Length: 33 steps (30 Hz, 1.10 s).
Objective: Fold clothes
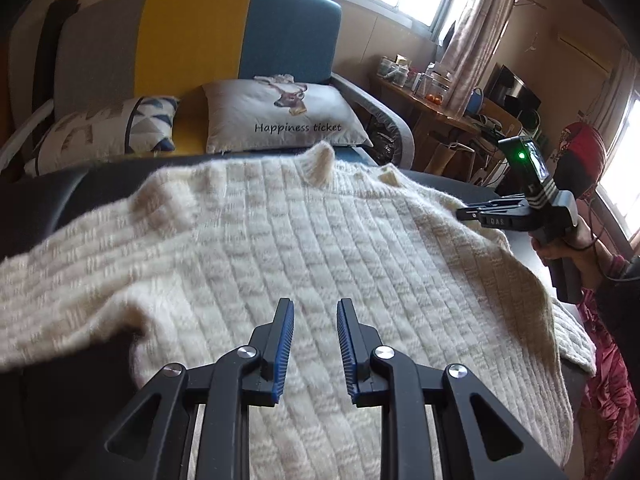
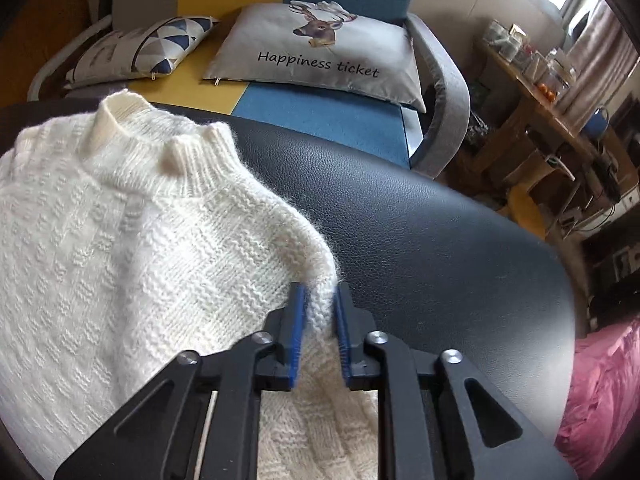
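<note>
A cream knitted sweater [image 1: 280, 240] lies spread on a black leather surface [image 2: 400, 220], its ribbed collar [image 2: 120, 120] toward the sofa. My left gripper [image 1: 315, 304] hovers over the middle of the sweater's body, jaws a little apart with nothing between the blue pads. My right gripper [image 2: 320, 290] is shut on the sweater [image 2: 120, 260], pinching a fold of knit at the right shoulder edge. In the left wrist view the right gripper [image 1: 464, 213] shows at that same edge, held by a hand [image 1: 560, 244].
Behind the black surface stands a grey, yellow and blue sofa [image 1: 200, 40] with a deer pillow [image 2: 320, 48] and a patterned pillow [image 2: 152, 48]. A cluttered wooden desk [image 1: 432, 104] is at the right. Pink fabric [image 2: 600, 392] lies at the near right.
</note>
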Each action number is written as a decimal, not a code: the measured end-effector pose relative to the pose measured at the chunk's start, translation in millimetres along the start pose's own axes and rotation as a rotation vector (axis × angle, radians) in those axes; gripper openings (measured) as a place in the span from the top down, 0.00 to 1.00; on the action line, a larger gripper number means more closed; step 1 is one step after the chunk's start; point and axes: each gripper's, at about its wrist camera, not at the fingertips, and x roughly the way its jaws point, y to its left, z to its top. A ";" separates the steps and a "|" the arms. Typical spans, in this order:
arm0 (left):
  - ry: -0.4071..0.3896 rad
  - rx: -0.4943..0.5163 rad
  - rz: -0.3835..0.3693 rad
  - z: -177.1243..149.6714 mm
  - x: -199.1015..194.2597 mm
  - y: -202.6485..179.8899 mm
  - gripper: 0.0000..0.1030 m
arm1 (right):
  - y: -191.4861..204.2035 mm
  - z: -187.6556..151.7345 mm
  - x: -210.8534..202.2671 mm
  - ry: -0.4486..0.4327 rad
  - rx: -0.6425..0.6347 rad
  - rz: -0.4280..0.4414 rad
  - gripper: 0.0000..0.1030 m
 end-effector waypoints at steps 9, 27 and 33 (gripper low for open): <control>-0.031 0.027 0.082 60.5 41.2 16.9 0.79 | -20.5 10.0 -32.1 -0.087 -0.008 -0.146 0.99; 0.020 0.063 0.069 54.1 46.0 47.5 0.82 | -45.2 5.1 -36.2 -0.045 0.101 -0.004 0.98; 0.021 0.159 -0.018 32.9 33.9 7.1 0.81 | -30.2 20.1 -49.8 -0.056 0.042 0.151 0.64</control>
